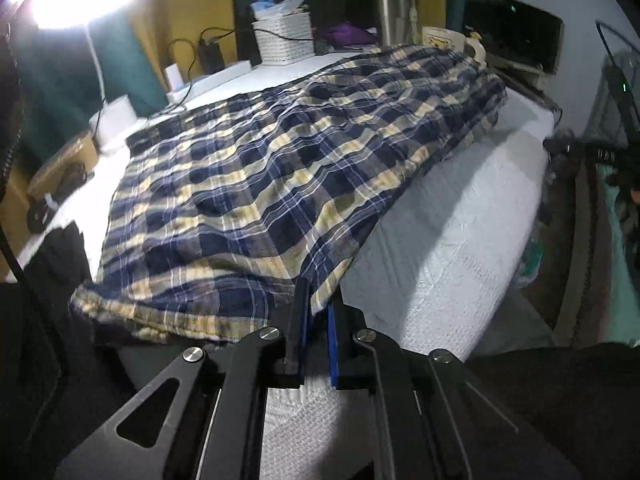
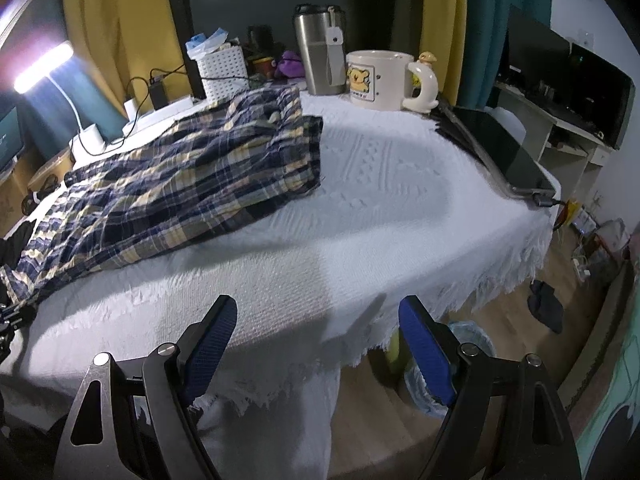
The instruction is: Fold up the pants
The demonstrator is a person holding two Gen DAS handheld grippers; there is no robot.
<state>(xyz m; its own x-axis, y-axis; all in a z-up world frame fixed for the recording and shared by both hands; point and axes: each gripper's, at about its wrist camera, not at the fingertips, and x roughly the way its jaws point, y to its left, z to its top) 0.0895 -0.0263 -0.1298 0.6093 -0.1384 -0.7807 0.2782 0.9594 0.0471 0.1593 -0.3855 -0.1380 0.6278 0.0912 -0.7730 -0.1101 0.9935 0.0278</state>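
Left gripper [image 1: 318, 312] clamped on plaid pants [image 1: 280, 168] hem at white-clothed worktop [image 2: 380, 200] near edge; right gripper [image 2: 318, 344] wide, empty; mug [image 2: 380, 80], tumbler [image 2: 318, 52] at far edge

The navy-and-yellow plaid cotton pants [image 2: 192, 172] lie spread on the white textured cloth-covered counter [image 2: 380, 208]. Behind them stand a white woven basket [image 2: 222, 70], a steel tumbler [image 2: 320, 56] and, to its right, a cream bear-printed mug [image 2: 380, 80] (all along the back edge).

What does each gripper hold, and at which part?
The left gripper pinches the plaid pants at their near corner edge. The right gripper holds nothing.
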